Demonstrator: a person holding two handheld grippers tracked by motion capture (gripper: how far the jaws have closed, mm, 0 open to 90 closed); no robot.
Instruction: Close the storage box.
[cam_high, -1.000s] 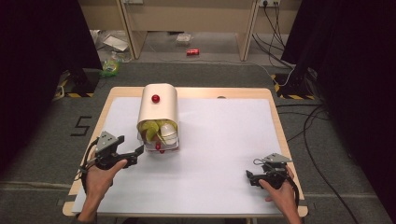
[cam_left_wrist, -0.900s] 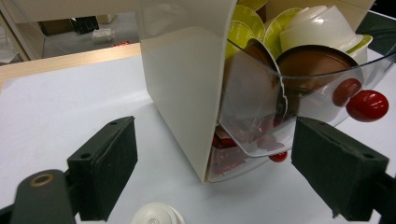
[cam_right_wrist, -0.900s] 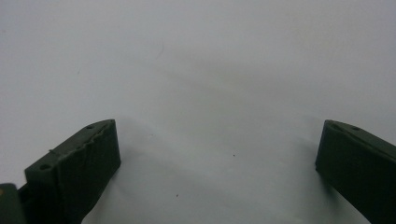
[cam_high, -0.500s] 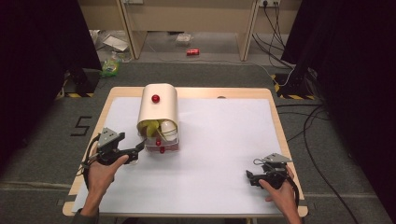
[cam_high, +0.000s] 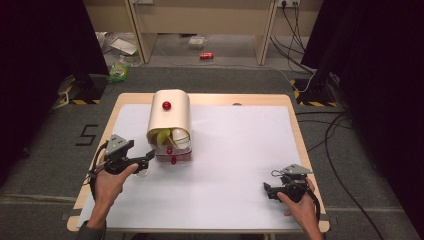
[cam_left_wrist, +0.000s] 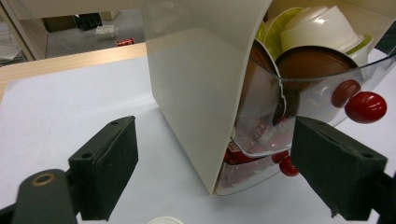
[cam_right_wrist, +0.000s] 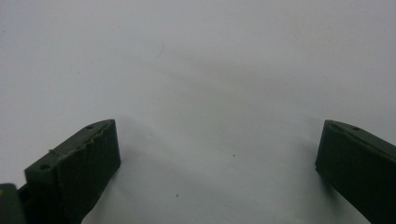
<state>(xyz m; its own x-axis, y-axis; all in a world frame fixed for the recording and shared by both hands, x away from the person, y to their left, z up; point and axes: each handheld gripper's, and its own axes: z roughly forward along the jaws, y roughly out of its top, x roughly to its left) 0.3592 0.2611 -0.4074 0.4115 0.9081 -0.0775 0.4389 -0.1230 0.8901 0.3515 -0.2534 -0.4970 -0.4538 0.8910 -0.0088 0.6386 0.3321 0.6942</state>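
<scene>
Breadbox (cam_high: 169, 117), roll lid part-raised, sits left-centre on table (cam_high: 240, 170); bowls (cam_left_wrist: 322, 32) inside. My left hand-held gripper (cam_high: 148, 159) gapes, empty, just beside its front corner. I'd steer for the red knob (cam_left_wrist: 365, 107), squarely. Right hand-held gripper (cam_high: 267, 191) released, idle.

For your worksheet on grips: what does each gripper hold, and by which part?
Nothing. The left gripper stands open before the bread box; the right gripper is open over the table.

The left black two-jaw tool (cam_high: 148, 159) is held low with jaws spread wide; the right black two-jaw tool (cam_high: 266, 191) rests low, jaws likewise apart.
</scene>
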